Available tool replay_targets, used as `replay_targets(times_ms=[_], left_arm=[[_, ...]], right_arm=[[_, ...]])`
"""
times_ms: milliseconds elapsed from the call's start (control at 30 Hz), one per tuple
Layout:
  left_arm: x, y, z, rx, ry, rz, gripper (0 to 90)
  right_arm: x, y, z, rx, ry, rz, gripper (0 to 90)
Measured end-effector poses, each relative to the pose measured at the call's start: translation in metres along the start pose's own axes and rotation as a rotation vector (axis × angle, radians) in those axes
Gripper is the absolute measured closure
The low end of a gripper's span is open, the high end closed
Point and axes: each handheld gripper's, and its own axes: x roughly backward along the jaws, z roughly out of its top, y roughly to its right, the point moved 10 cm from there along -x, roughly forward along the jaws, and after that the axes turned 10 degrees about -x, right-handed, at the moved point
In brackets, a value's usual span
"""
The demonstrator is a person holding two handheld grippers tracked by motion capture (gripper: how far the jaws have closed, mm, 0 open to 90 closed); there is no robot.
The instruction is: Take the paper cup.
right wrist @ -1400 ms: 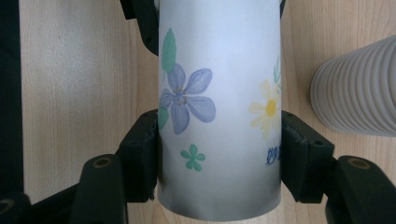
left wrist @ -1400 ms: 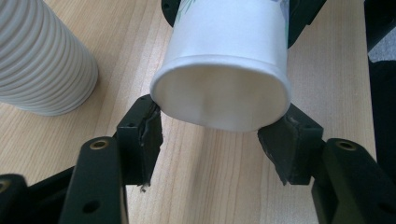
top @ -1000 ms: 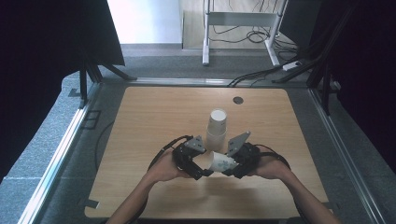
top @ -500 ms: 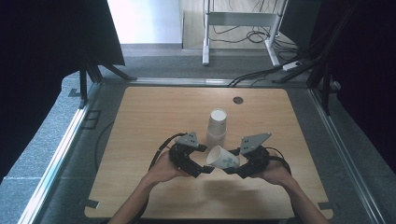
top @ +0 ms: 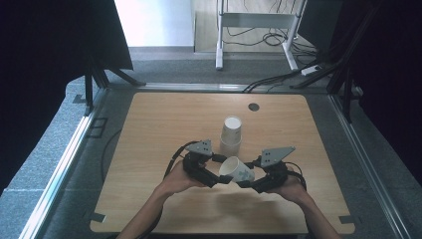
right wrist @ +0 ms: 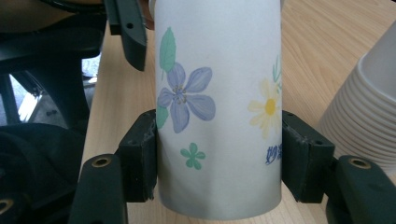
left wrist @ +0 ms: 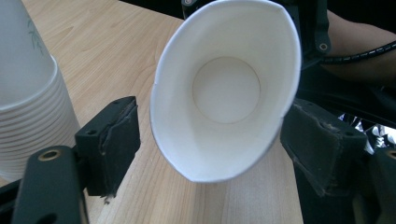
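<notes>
now the right gripper [top: 244,183] has its jaws pressed on both sides of a white paper cup [top: 237,170] printed with flowers, clamped near the cup's base, and holds it tipped on its side above the near middle of the wooden table [top: 149,124]. in the right gripper view the two black pads sit flat against the cup's wall, one beside the purple flower and one beside the yellow one (blue lettering shows low on that side). the cup's open mouth faces left, toward the left gripper [top: 223,179]. in the left gripper view that mouth looks squeezed into an oval and sits between the left gripper's two pads; the jaws have just been closing around the rim, with a gap showing at the left pad, while at the right pad i cannot tell whether it touches. just beyond the cup, on the far side, a stack of paper cups [top: 231,135] stands upright on the table, close to both grippers.
</notes>
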Motion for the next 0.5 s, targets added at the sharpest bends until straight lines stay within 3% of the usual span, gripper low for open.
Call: replay_targets(times_ms=[233, 500], left_arm=[[0.0006, 0.0033, 0.0034, -0.003, 0.045, -0.039, 29.7], [0.0013, 0.004, 0.004, -0.031, 0.031, -0.018, 35.1]], right_arm=[[-0.0022, -0.002, -0.001, 0.005, 0.006, 0.025, 37.3], [-0.0043, -0.0011, -0.0013, -0.011, -0.003, 0.045, 36.3]])
